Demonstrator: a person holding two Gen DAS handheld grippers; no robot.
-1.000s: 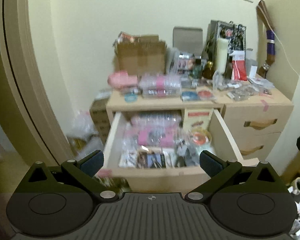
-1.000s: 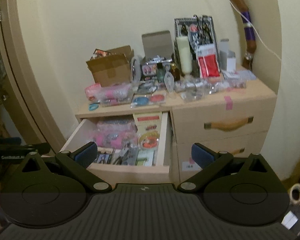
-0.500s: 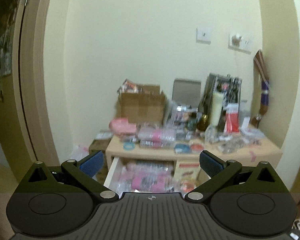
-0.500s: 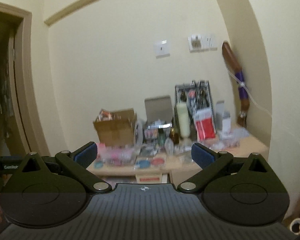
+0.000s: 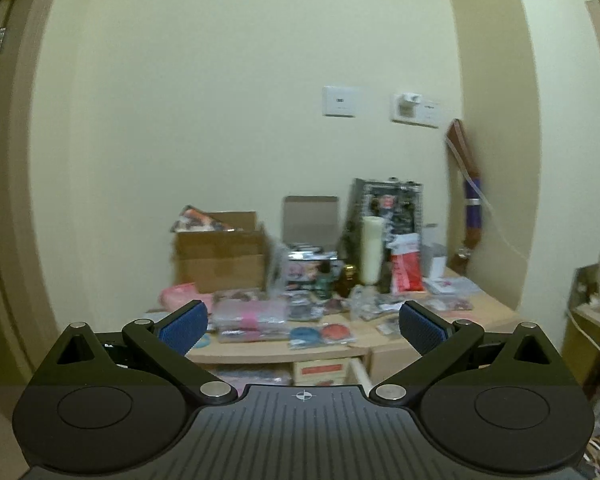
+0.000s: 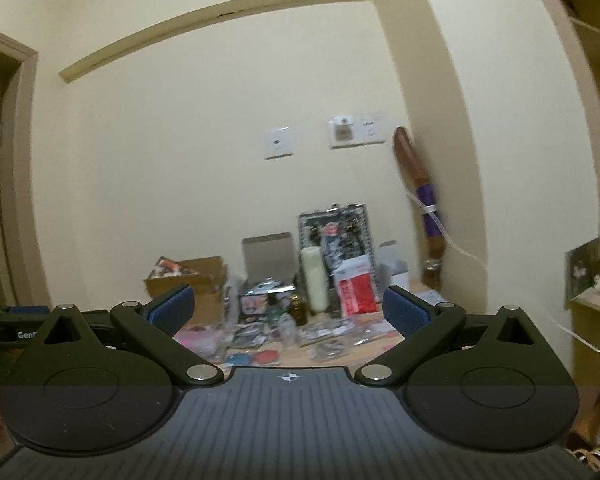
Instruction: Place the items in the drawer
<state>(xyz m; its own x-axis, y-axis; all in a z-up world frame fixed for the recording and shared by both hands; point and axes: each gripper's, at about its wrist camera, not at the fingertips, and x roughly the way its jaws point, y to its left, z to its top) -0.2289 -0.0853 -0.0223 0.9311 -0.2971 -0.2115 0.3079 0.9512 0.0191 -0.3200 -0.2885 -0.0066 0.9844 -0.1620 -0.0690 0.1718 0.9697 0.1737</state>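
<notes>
Plastic-wrapped packets (image 5: 247, 317) make up most of the loose items on the dresser top (image 5: 494, 314); judged by their look, they are light, soft and slippery, so a pinch across a flat edge or a sealed seam should hold best. Round blue (image 5: 303, 334) and red (image 5: 335, 332) discs in clear bags lie at the front edge of the dresser top and should handle likewise. Behind them, a small brown glass bottle (image 5: 346, 285) and a tall cream candle (image 5: 371, 254) look rigid and breakable; grasp these low on the body.

An open drawer (image 5: 358, 372) shows just below the front edge of the dresser top, partly hidden by the gripper body, with a cream box (image 5: 320, 369) and packets inside.

Left gripper (image 5: 303, 322) is spread wide, holding nothing, and sits well short of the dresser top, aimed above the drawer. Right gripper (image 6: 286, 312) is likewise spread and empty, also well back from the dresser top, where a cardboard box (image 6: 188, 282) stands at the rear left.
</notes>
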